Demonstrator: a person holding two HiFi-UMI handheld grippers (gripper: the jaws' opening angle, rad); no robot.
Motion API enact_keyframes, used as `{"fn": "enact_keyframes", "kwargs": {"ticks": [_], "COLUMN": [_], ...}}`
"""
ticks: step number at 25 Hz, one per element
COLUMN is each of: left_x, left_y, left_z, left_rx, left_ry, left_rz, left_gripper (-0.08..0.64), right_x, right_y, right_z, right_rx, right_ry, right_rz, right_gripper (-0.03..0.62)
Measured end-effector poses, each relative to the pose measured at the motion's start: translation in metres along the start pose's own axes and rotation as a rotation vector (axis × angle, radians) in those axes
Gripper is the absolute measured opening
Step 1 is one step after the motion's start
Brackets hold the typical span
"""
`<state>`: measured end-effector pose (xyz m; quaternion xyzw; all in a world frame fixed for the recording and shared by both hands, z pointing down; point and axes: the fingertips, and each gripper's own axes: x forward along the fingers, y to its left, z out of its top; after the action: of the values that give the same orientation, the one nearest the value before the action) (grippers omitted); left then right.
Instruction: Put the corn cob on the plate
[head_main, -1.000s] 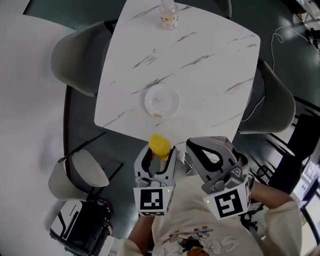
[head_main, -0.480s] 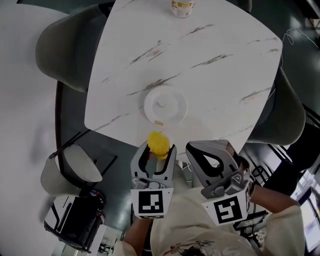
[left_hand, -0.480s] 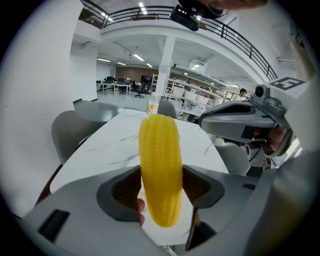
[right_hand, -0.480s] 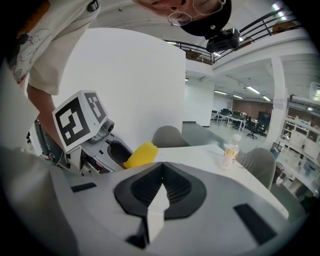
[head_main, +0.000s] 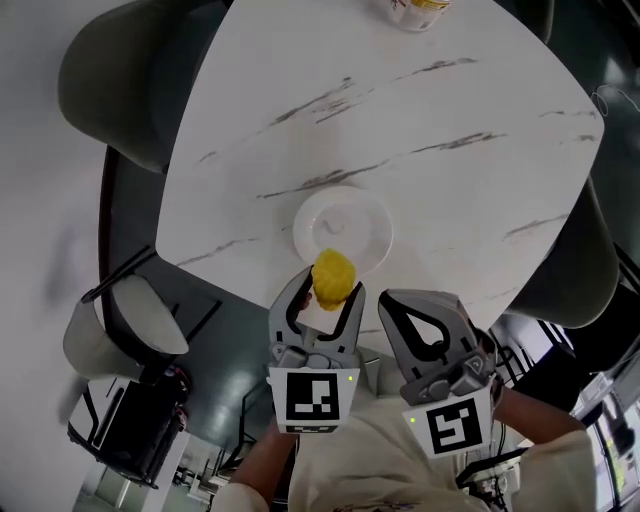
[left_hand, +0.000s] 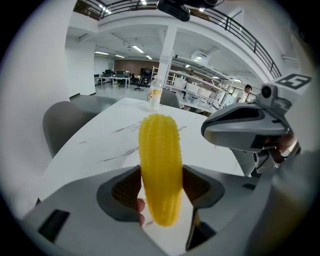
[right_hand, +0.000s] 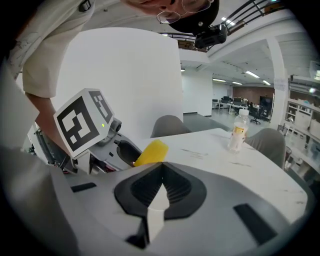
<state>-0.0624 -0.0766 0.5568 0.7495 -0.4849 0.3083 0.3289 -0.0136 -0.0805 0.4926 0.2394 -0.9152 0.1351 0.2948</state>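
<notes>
Head view: both grippers are held close in front of the person's torso, side by side at the near edge of the bench (head_main: 400, 130), jaws pointing away from the body. The left gripper (head_main: 328, 290) reaches over that edge, clamped on a yellow corn cob (head_main: 333, 272) whose far end overlaps the near rim of the white plate (head_main: 345, 212). Whether the cob touches the plate cannot be told. The right gripper (head_main: 400, 303) hangs just beside it, off the bench edge.

Left gripper view adds that the cob stands lengthwise between the ribbed pads, its tip jutting beyond the jaws over the marbled top. Right gripper view shows its own jaws pressed together with nothing between them, and a bottle (right_hand: 236, 131) standing upright by the far edge, which the head view cuts off.
</notes>
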Motion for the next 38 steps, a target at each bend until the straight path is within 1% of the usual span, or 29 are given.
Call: {"fn": "enact_keyframes", "kwargs": {"ticks": [2, 8, 10, 12, 22, 28, 33, 38], "left_x": [0.008, 0.028, 0.033, 0.039, 0.062, 0.072, 0.073, 0.068], "left_y": [0.004, 0.012, 0.013, 0.014, 0.014, 0.018, 0.017, 0.011], "left_z": [-0.002, -0.008, -0.009, -0.007, -0.009, -0.012, -0.007, 0.003], "left_rx": [0.007, -0.013, -0.008, 0.002, -0.005, 0.009, 0.043, 0.047], "left_ry": [0.012, 0.033, 0.035, 0.032, 0.07, 0.099, 0.079, 0.037], "left_rz": [0.01, 0.034, 0.04, 0.044, 0.048, 0.072, 0.092, 0.076], "left_gripper": [0.258, 0.258, 0.258, 0.258, 0.258, 0.258, 0.255, 0.256], "right_x": [0.007, 0.023, 0.025, 0.026, 0.022, 0.021, 0.016, 0.011], "right_y": [-0.004, -0.011, -0.011, -0.012, -0.022, -0.023, -0.027, -0.032], "right_z": [-0.007, -0.021, -0.024, -0.027, -0.04, -0.045, -0.047, -0.049], "right_rx": [0.018, 0.076, 0.093, 0.1, 0.122, 0.137, 0.156, 0.168], "right_ry": [0.009, 0.039, 0.043, 0.047, 0.077, 0.082, 0.082, 0.088], "right_rz": [-0.005, 0.003, 0.004, 0.006, -0.01, -0.009, -0.022, -0.042], "right_gripper": [0.003, 0.003, 0.003, 0.003, 0.003, 0.003, 0.003, 0.003]}}
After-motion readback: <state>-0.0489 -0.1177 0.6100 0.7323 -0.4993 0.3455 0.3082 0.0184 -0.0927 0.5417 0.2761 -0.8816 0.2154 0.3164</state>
